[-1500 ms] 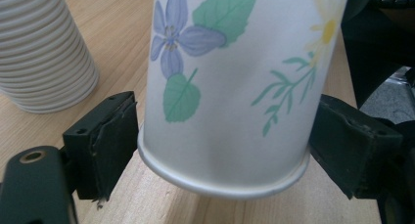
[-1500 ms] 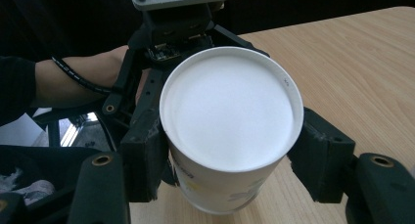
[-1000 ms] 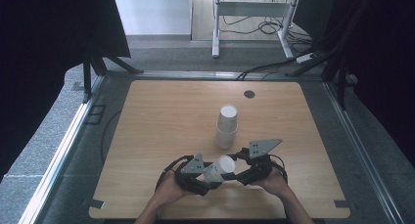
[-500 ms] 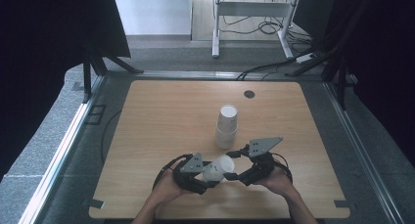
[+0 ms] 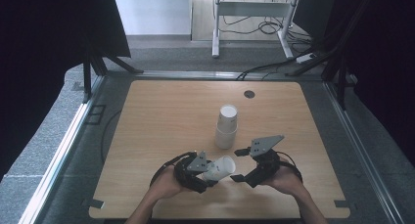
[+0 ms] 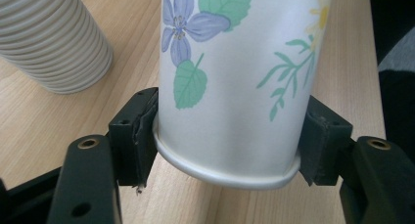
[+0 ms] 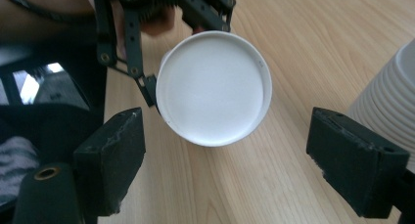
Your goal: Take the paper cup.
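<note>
Paper cup (image 6: 230, 82) between the left gripper's (image 6: 227, 141) black jaws: white wall printed with a violet-blue flower, green leaves and a yellow bloom; its flat base (image 7: 214, 87), facing the right gripper's (image 7: 227, 155) black jaws, is plain white. Cup stack (image 5: 227, 126) beyond both grippers: white, ribbed with fine grey rim lines; table (image 5: 161, 116) beneath: light wood grain

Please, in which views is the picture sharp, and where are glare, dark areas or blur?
High view: even light on the wooden table, surroundings almost black, fine detail small. Left gripper view: the flowered paper cup is sharp, soft sheen on its rim; the stack of cups is slightly soft. Right gripper view: the cup's white base is bright but not burnt out, right gripper pads blurred.
</note>
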`<state>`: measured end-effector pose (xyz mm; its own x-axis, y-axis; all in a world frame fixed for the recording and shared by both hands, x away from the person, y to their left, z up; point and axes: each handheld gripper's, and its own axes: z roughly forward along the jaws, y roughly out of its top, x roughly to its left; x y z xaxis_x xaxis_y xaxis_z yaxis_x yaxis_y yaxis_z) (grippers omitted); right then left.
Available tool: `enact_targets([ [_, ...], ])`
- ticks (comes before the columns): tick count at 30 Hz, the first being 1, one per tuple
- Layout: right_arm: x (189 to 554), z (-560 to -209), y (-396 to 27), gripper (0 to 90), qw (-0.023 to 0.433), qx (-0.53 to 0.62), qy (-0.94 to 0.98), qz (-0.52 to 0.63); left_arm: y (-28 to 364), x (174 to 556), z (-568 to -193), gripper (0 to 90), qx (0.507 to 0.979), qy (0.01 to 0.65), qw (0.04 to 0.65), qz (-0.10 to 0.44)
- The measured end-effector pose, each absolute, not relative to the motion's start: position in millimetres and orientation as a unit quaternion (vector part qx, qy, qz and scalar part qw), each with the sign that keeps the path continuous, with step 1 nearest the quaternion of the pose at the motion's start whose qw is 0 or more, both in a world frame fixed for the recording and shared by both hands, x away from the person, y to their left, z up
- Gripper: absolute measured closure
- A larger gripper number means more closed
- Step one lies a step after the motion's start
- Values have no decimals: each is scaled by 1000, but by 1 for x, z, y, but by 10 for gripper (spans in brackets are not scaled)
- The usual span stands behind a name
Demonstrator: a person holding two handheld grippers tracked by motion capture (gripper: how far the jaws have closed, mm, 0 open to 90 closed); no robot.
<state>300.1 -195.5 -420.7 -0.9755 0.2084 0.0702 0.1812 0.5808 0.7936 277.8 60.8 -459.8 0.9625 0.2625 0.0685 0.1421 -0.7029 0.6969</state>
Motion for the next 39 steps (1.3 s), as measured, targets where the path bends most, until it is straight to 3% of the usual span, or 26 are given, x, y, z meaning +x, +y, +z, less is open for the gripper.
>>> enact_targets([
  [25,304,-421,-158,148,22,72,942,326,37,282,-445,335,961,57,253,95],
  [35,306,-431,-147,209,20,57,957,285,27,282,-443,335,968,48,227,95],
  [39,305,-432,-145,277,14,57,958,282,25,282,-443,335,969,42,222,99],
])
